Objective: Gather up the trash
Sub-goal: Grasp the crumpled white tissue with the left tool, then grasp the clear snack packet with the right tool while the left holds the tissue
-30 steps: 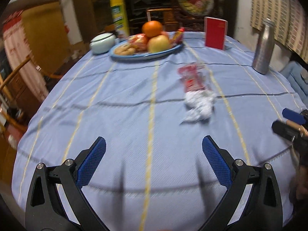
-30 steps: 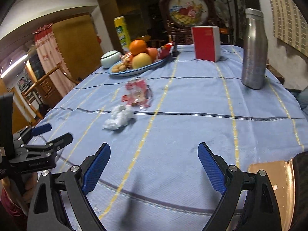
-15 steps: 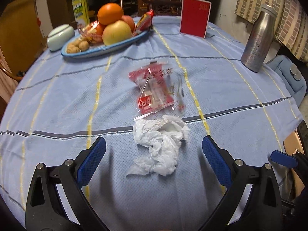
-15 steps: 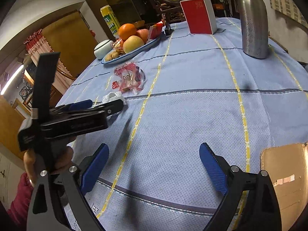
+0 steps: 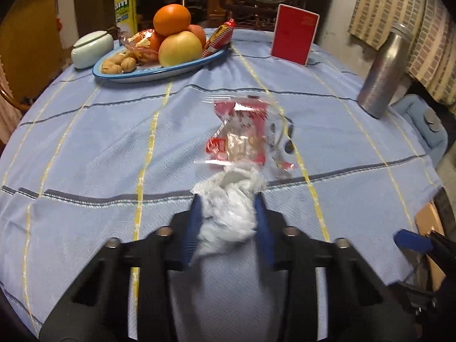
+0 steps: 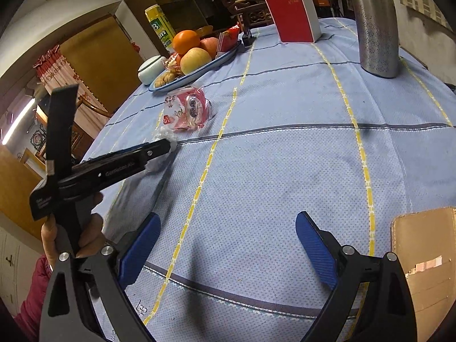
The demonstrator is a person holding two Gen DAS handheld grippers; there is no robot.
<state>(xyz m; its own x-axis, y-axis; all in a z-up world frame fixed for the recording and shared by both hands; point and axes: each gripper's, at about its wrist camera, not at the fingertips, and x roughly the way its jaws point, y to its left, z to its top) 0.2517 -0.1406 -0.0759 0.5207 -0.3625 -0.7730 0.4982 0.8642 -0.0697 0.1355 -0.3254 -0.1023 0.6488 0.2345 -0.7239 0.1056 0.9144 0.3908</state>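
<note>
Your left gripper (image 5: pixel 228 199) has just been closing, and its blue pads now press from both sides on the crumpled white tissue (image 5: pixel 228 213), which lies on the light blue tablecloth with yellow and grey stripes (image 5: pixel 85 148) near your edge of the table. Just beyond the tissue, touching its far side, lies the clear plastic wrapper with red print (image 5: pixel 242 134); in the right wrist view the same wrapper (image 6: pixel 185 111) sits just past the left gripper's tip (image 6: pixel 168 145), where a bit of white tissue shows. Your right gripper (image 6: pixel 228 245) stands wide open over bare cloth with nothing between its blue pads (image 6: pixel 139 245). A brown cardboard box (image 6: pixel 424 256) sits at the near right edge, just beside the right gripper. At the far left, a blue-rimmed oval plate (image 5: pixel 148 75) carries an orange, apples, walnuts and wrapped snacks, with a pale green lidded jar (image 5: pixel 91 48) to its left. A red rectangular box (image 5: pixel 293 38) stands at the far middle, and a tall silver metal bottle (image 5: pixel 384 71) stands at the far right.
</note>
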